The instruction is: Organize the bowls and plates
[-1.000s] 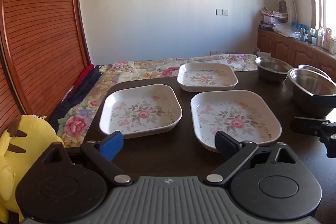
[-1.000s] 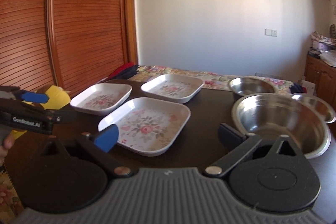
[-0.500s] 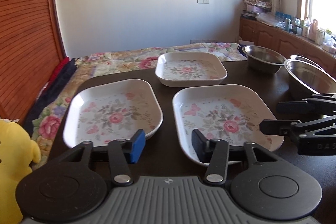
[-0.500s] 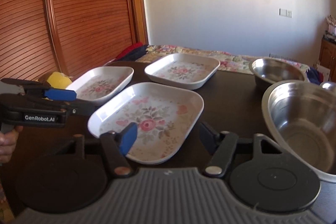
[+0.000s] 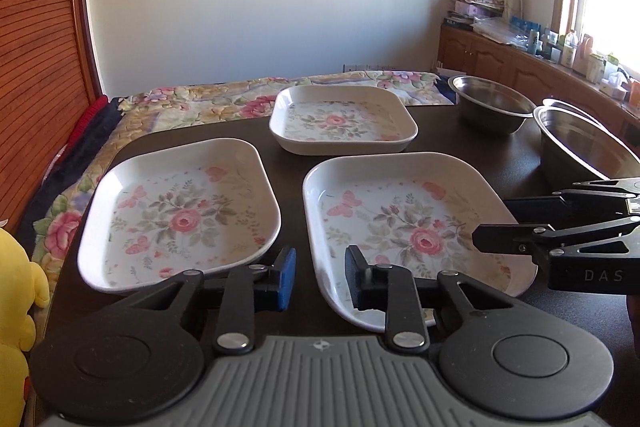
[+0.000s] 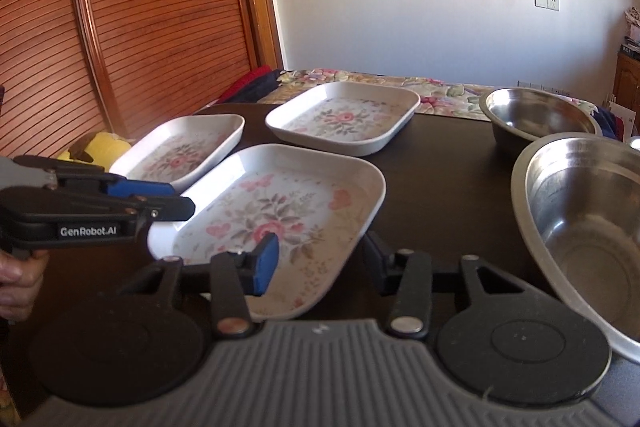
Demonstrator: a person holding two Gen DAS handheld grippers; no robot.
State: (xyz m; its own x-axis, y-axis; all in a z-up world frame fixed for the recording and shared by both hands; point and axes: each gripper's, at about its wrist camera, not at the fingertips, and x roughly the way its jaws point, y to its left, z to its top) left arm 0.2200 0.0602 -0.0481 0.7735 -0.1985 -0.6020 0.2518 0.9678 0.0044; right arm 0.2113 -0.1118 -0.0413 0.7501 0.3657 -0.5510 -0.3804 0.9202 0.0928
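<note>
While three floral plates (image 5: 400, 223) and steel bowls (image 6: 580, 239) sit on the dark table (image 5: 288, 143), your left hand-held gripper (image 5: 320, 277) and right hand-held gripper (image 6: 320, 259) have just been closing, both still parted and empty.

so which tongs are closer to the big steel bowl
Right. The right tongs sit just beside the big steel bowl, over the near plate's edge. The left tongs are farther off, at that plate's other side.
</note>
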